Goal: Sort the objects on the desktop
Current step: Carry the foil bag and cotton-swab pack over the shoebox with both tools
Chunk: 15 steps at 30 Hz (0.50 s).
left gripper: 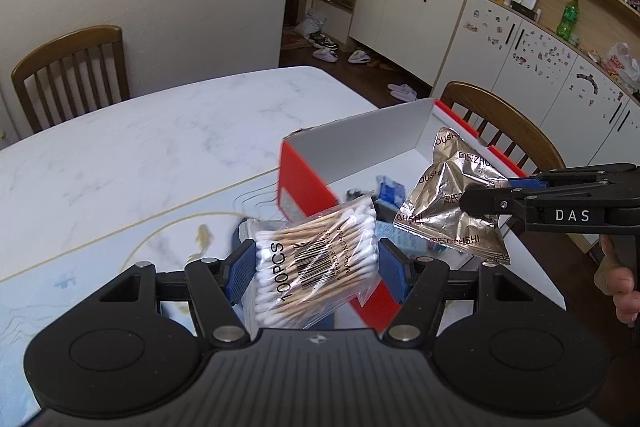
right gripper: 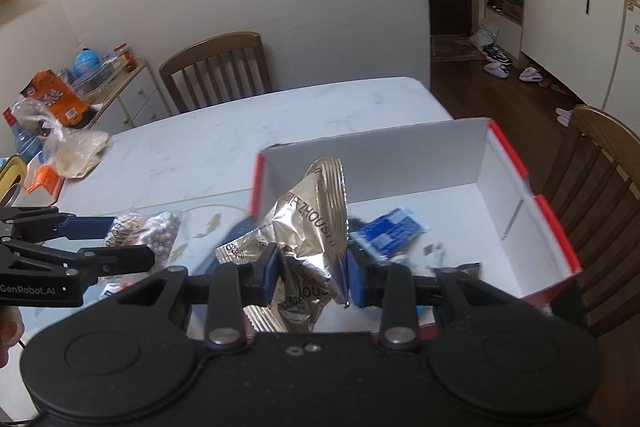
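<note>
Your left claw (left gripper: 316, 263) grips the cotton swab bag (left gripper: 316, 259), your right claw (right gripper: 308, 273) pinches the foil packet (right gripper: 308, 227), both above the box (right gripper: 520, 163) at the table's right edge; next, lower and release.

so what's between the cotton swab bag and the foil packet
In the left wrist view, the red box's near corner and blue items inside it show between cotton swab bag and foil packet.

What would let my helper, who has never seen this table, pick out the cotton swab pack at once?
Start at the red box with white inner walls on the marble table. Just at its near corner, the left gripper clamps a clear bag, the cotton swab pack. Unlike the crinkled gold foil packet beside it, it shows wooden sticks, white tips and "100PCS" printing.
</note>
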Each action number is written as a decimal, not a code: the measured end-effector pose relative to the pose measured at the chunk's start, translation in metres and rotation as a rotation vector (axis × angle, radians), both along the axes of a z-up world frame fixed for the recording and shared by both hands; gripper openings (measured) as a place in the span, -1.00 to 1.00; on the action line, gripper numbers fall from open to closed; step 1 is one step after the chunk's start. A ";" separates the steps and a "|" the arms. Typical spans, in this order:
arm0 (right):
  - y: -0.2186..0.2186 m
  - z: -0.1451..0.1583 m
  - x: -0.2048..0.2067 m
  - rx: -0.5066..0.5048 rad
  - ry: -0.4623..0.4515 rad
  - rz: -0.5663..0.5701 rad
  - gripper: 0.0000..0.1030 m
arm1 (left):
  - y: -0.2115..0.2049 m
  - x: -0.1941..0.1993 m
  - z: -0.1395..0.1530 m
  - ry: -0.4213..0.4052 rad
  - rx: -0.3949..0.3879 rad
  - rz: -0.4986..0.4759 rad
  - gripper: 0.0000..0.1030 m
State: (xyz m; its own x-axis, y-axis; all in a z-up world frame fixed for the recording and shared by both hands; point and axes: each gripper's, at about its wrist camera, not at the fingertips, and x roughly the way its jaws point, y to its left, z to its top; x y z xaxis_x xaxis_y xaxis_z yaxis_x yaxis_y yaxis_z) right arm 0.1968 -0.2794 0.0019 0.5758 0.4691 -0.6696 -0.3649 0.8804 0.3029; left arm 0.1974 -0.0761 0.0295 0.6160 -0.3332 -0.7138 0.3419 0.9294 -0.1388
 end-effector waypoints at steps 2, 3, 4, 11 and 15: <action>-0.010 -0.001 0.004 -0.002 -0.003 -0.014 -0.35 | -0.010 0.004 0.001 -0.004 0.004 -0.008 0.25; -0.015 -0.002 0.006 -0.003 -0.004 -0.020 -0.35 | -0.015 0.005 0.001 -0.007 0.006 -0.012 0.25; -0.019 -0.002 0.008 -0.005 -0.004 -0.026 -0.35 | -0.020 0.007 0.002 -0.009 0.009 -0.016 0.25; -0.045 -0.008 0.021 -0.020 -0.005 -0.042 -0.35 | -0.052 0.020 -0.001 -0.008 0.029 -0.045 0.25; -0.056 -0.011 0.030 -0.023 -0.007 -0.048 -0.35 | -0.069 0.030 -0.005 0.000 0.042 -0.056 0.25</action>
State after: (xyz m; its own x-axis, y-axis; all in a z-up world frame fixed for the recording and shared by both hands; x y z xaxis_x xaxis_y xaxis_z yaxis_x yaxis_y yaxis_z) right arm 0.2267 -0.3355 -0.0092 0.6021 0.4254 -0.6757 -0.3237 0.9036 0.2804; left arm 0.2271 -0.1449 0.0241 0.5972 -0.3370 -0.7278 0.3936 0.9138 -0.1001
